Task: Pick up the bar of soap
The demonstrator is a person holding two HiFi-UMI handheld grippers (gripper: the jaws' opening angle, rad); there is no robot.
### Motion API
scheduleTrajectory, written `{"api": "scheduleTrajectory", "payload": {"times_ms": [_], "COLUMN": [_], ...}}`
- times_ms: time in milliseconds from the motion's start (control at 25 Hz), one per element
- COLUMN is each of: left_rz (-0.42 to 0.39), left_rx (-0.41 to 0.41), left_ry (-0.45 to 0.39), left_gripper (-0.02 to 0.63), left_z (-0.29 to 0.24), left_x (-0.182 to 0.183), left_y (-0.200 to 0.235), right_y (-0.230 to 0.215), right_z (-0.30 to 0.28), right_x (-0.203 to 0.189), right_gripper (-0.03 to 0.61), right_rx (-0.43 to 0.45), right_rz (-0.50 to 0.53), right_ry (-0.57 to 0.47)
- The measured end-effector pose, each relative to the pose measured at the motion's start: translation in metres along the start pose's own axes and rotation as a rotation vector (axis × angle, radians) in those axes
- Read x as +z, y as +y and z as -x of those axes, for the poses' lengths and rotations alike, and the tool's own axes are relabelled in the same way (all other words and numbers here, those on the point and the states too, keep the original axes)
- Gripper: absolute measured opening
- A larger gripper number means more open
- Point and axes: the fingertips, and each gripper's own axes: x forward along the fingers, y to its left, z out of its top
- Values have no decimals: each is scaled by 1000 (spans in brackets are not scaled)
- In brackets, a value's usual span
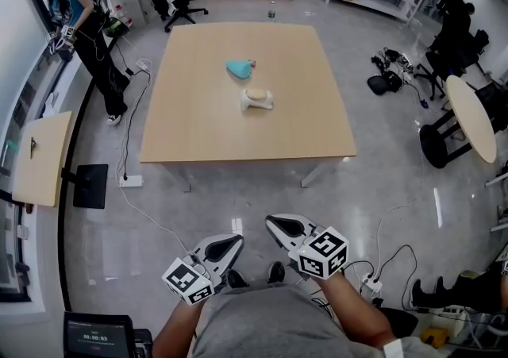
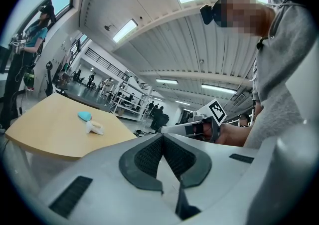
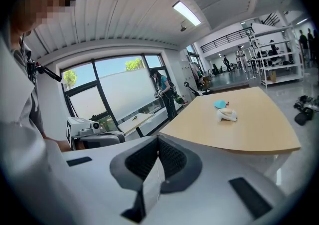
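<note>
Across the grey floor [image 1: 238,198], on a square wooden surface [image 1: 198,138], we see the pale bar of soap [image 1: 257,99] near the middle, with a teal object [image 1: 238,69] just beyond it. Our left gripper [image 1: 225,246] and right gripper [image 1: 283,227] hang short of the surface's edge (well apart from the soap), fingers closed on nothing. A person [image 1: 79,15] stands by the windows.

1. A square wooden table [image 1: 198,134] stands on a grey floor.
2. Near its middle lie a pale bar of soap [image 1: 257,99] and, just beyond it, a teal object [image 1: 238,69].
3. The left gripper [image 1: 230,244] and right gripper [image 1: 276,225] hover side by side, well short of the table.
</note>
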Motion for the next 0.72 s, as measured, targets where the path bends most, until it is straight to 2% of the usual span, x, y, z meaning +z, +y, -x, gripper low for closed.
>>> {"api": "scheduleTrajectory", "payload": {"times_ms": [280, 560, 720], "left_rz": [23, 53, 79], "left_rx": [11, -6, -18], "left_ry": [29, 63, 112], "left_gripper": [5, 5, 5], "left_z": [2, -2, -4], "left_x": [-13, -27, -52], "left_y": [7, -4, -4], "right_y": [1, 3, 0], "right_z": [-14, -18, -28], "right_x": [-10, -20, -41], "right_gripper": [7, 7, 8], "right_rx": [18, 30, 31], "right_rz": [-9, -27, -63], "right_ry": [25, 54, 87]}}
